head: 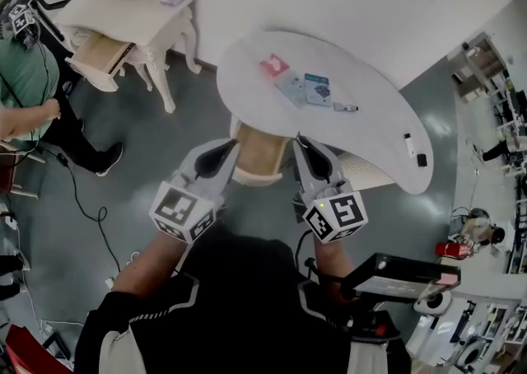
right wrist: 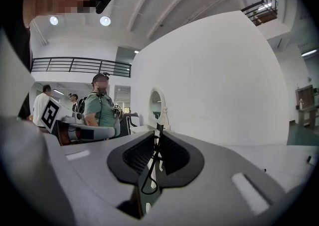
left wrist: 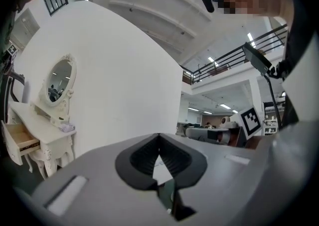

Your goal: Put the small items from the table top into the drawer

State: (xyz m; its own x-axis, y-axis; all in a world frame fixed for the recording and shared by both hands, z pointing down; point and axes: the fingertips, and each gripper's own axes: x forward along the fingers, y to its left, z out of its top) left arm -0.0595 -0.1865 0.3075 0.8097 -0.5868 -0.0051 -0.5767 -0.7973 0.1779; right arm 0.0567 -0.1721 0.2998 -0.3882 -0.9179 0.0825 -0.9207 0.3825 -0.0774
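The white curved table (head: 247, 76) carries a red packet (head: 273, 65), two bluish packets (head: 306, 88), a pen (head: 346, 107), and a small white item (head: 409, 143) beside a black one (head: 422, 160). Its wooden drawer (head: 262, 154) stands pulled out at the near edge. My left gripper (head: 233, 145) (left wrist: 159, 138) hovers at the drawer's left side, jaws shut and empty. At the drawer's right side, my right gripper (head: 301, 143) (right wrist: 157, 139) is shut on a thin black wire clip (right wrist: 151, 170), which stands between the pads and pokes past the tips.
A white dressing table (head: 132, 14) (left wrist: 42, 125) with an oval mirror (left wrist: 60, 83) and an open drawer (head: 99, 55) stands at the far left. A person in a green shirt (head: 25, 76) (right wrist: 99, 113) sits beside it. Cables (head: 86, 208) lie on the grey floor.
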